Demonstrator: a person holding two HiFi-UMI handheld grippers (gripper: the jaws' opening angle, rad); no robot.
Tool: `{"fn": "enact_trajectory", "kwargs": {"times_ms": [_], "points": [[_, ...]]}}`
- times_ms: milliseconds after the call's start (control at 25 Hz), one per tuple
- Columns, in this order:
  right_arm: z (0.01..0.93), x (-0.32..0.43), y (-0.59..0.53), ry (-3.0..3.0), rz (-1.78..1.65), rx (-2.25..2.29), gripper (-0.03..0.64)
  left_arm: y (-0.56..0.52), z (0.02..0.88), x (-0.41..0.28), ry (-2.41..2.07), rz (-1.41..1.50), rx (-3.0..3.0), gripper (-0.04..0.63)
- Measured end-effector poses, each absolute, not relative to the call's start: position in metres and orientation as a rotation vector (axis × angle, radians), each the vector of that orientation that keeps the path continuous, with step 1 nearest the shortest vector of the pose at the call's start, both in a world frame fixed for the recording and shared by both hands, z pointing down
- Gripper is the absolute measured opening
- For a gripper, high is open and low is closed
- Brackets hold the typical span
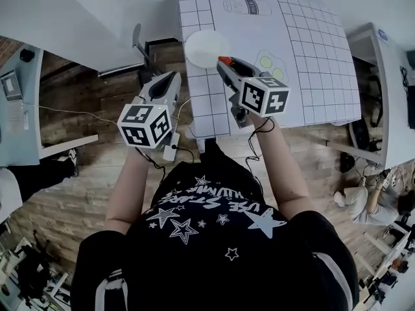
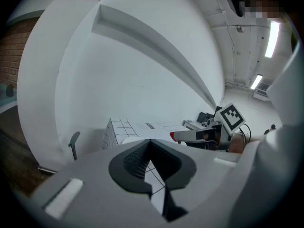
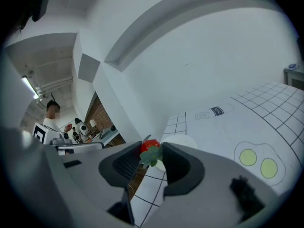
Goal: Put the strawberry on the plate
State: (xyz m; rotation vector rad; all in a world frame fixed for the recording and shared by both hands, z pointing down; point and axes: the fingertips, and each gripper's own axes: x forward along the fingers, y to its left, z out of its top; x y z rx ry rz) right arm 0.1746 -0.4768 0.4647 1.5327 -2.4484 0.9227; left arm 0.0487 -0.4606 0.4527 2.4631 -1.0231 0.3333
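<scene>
A wooden plank floor (image 1: 84, 193) spreads beneath everything, with pale desks along its sides. On it stands a white rectangular table (image 1: 311, 57) covered with a thin black grid, on which a pair of yellow-yolked fried eggs (image 1: 271, 67) and a lying bottle (image 1: 248, 6) are drawn.

Near the table's left edge lies a round, plain white plate (image 1: 204, 47), which shows only its bare white face.

The left gripper (image 1: 172, 76) is a grey two-jaw tool with a black-and-white marker cube. It hangs off the table's left side, over the floor. Its dark ribbed pads meet at the tips (image 2: 150, 140) with nothing between them.

The right gripper (image 1: 224, 62) is of the same build and reaches over the table. Its jaws are closed to a narrow gap (image 3: 152, 153) on a small red strawberry with green leaves (image 3: 150, 145), pinched at the very tips. In the head view the strawberry (image 1: 224, 59) sits at the plate's near right rim. No view shows whether it touches the plate.
</scene>
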Motion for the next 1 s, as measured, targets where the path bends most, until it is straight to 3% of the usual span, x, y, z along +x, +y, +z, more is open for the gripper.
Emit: {"fn": "enact_trajectory", "kwargs": {"times_ms": [520,1000], "points": [[0.513,0.168,-0.537,-2.403,0.934,1.412,0.149,-0.505,0.485,0.065,-1.055,0.409,2.415,0.008],[0.551,0.152,-0.572,-2.282,0.706,1.262,0.149,-0.531,0.503,0.073,-1.068,0.429,2.375,0.008]]}}
